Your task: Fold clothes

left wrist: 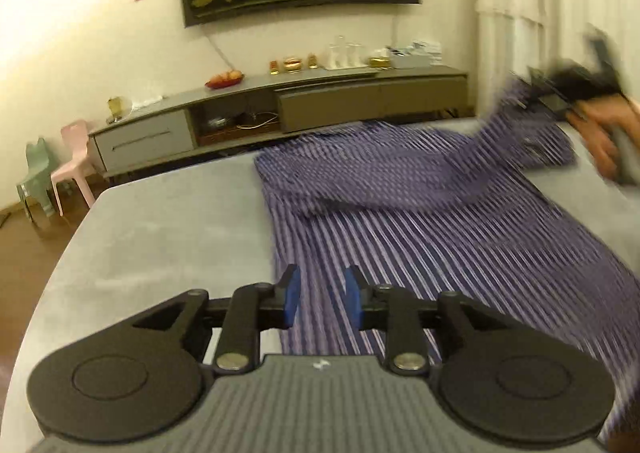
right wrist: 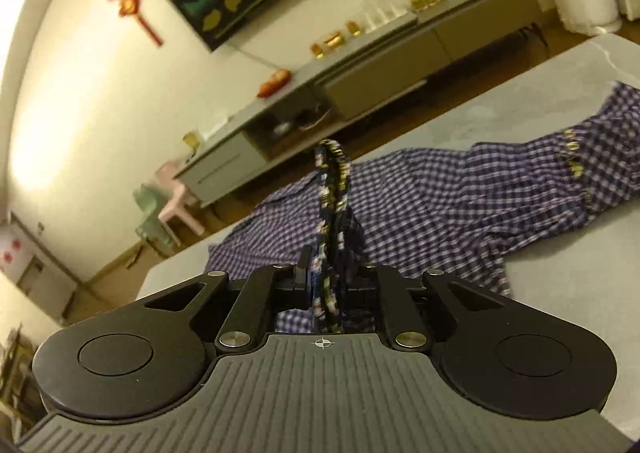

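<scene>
Warm, yellowish indoor light fills both views, with a washed-out glare on the wall (left wrist: pixel 52 13) at the upper left and a similar bright patch on the same wall in the right wrist view. The left wrist view is streaked with motion blur, worst across the checked shirt (left wrist: pixel 420 213) and the person's hand (left wrist: pixel 604 141). The fisheye lens bends the cabinet (left wrist: pixel 280 101) and darkens the corners.

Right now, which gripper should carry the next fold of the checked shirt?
Right. The right gripper already pinches a bunched edge of the checked shirt, lifted off the grey table. The left gripper is open, with nothing between its pads.
</scene>
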`<state>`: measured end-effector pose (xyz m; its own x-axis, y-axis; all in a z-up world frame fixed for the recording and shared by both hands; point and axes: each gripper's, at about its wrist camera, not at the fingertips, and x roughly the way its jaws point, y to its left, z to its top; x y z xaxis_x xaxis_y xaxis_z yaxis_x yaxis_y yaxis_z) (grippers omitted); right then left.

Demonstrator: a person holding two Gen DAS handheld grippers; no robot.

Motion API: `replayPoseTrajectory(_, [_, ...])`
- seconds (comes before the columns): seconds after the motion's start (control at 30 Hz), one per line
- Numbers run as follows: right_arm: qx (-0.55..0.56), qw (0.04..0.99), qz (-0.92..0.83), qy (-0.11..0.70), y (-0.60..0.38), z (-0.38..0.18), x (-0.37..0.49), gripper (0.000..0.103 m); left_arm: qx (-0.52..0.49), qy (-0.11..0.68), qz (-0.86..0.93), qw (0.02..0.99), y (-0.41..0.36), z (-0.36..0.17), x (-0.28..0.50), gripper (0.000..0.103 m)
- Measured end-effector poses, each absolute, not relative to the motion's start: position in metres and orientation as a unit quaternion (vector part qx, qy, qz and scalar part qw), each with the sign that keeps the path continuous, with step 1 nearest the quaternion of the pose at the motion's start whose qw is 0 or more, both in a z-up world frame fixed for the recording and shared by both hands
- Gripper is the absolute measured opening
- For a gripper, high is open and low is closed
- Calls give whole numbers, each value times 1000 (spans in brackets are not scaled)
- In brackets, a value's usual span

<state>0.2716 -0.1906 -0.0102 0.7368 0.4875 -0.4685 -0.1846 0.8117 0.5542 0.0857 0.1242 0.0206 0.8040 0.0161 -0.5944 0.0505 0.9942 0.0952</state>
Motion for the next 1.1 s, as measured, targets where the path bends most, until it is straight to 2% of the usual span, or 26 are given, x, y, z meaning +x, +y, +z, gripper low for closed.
replayPoseTrajectory(0.17, [221,900,208,312,-168,-6,264,15,-19,350,-11,936,156,11,222,25])
replayPoseTrajectory(0.37, [167,909,231,303,-139,0,258,16,-79,383,-14,920,174,-34,347,25])
replayPoseTrajectory(0.5, [128,916,242,293,-122,0,258,16,-104,420,11,902,192,-76,398,24])
replayPoseTrajectory(0.53, [118,918,246,289,-117,0,257,16,-109,418,19,902,197,-83,403,14])
replayPoseTrajectory(0.57, [108,919,253,283,-112,1,255,16,-120,414,18,902,202,-83,406,11])
replayPoseTrajectory(0.7, [76,921,281,259,-90,7,235,15,-165,407,12,898,224,-75,399,11])
replayPoseTrajectory(0.8, [47,918,318,232,-71,14,210,12,-207,383,-18,900,235,-53,363,25])
replayPoseTrajectory(0.83, [36,916,331,226,-64,17,202,11,-222,375,-38,899,236,-46,344,33])
replayPoseTrajectory(0.97, [1,907,357,223,-42,17,175,10,-298,368,-120,873,230,-30,267,84])
replayPoseTrajectory(1.1, [-21,903,358,235,-25,7,162,7,-365,360,-181,839,217,-26,209,87])
